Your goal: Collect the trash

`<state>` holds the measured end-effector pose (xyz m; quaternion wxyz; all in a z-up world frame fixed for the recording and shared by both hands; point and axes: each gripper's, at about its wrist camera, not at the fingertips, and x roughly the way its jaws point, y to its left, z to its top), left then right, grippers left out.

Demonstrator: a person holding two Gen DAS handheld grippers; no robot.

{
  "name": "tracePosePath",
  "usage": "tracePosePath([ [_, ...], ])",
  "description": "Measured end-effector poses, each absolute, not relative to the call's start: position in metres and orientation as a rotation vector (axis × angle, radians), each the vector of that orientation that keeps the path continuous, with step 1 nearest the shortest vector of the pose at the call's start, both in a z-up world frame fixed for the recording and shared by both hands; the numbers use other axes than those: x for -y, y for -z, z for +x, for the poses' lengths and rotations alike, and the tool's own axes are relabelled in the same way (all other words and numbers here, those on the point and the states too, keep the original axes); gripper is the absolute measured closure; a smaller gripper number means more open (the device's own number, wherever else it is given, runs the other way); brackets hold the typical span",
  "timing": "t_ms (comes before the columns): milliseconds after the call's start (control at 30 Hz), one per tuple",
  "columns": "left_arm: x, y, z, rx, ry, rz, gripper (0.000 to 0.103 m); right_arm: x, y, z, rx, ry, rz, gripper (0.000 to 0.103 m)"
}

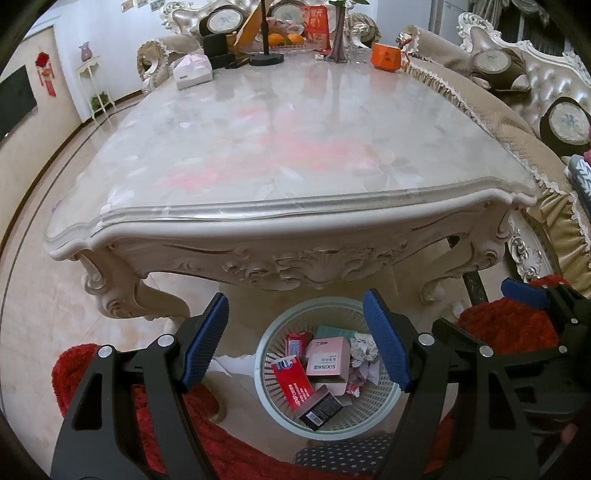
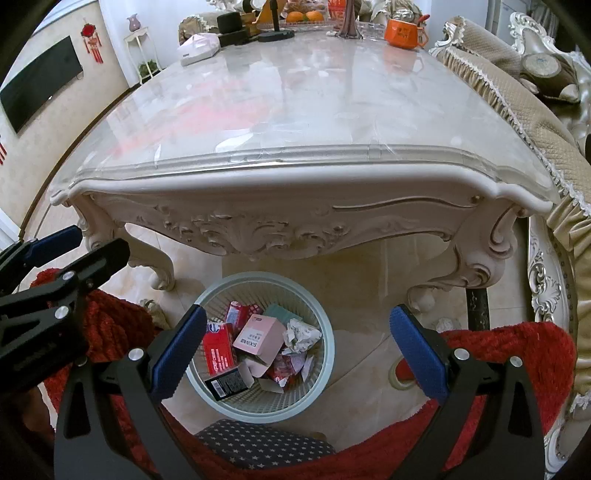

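Hovering above the floor: left gripper (image 1: 295, 343), blue-padded fingers (image 1: 207, 339) spread wide, holding nothing; right gripper (image 2: 299, 354), fingers (image 2: 419, 354) likewise wide and empty.

Pale green round plastic lattice wastebasket (image 1: 373, 417) (image 2: 325, 354): stands on the beige tiled floor (image 1: 48, 258) just in front of the carved cream desk (image 1: 295, 206) (image 2: 288, 173), at 6 o'clock in both views, framed between each pair of fingers.

Contents of the basket:
- pink cardboard box (image 1: 327, 356) (image 2: 258, 336), centre, flap open;
- red printed carton (image 1: 291, 382) (image 2: 218, 349), at 9 o'clock of the pink box;
- black barcoded box (image 1: 320, 408) (image 2: 227, 384), at 7 o'clock;
- crumpled white paper (image 1: 364, 349) (image 2: 301, 334), at 3 o'clock.

Far end of the desk, 12 o'clock: orange ceramic mug (image 1: 388, 56) (image 2: 402, 31) and white tissue box (image 1: 194, 72) (image 2: 199, 50).
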<state>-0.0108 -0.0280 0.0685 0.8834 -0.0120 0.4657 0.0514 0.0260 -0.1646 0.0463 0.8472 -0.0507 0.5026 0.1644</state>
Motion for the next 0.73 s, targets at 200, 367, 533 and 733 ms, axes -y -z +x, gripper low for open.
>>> tracePosePath([
  [200, 0.028, -0.066, -0.007, -0.974, -0.137, -0.015, 0.029, 0.164, -0.046, 0.027, -1.062, -0.348, -0.103, 0.008],
  [367, 0.025, -0.067, -0.008, -0.950, -0.141, -0.035, 0.029, 0.165, -0.044, 0.029, -1.068, -0.348, -0.095, 0.008],
  [533, 0.022, -0.062, -0.004, -0.993, -0.086, -0.073, 0.029, 0.167, -0.044, 0.029, -1.067, -0.345, -0.092, 0.008],
  [733, 0.013, -0.057, -0.005, -1.003, -0.125, -0.117, 0.029, 0.169, -0.043, 0.030, -1.068, -0.339, -0.083, 0.008],
])
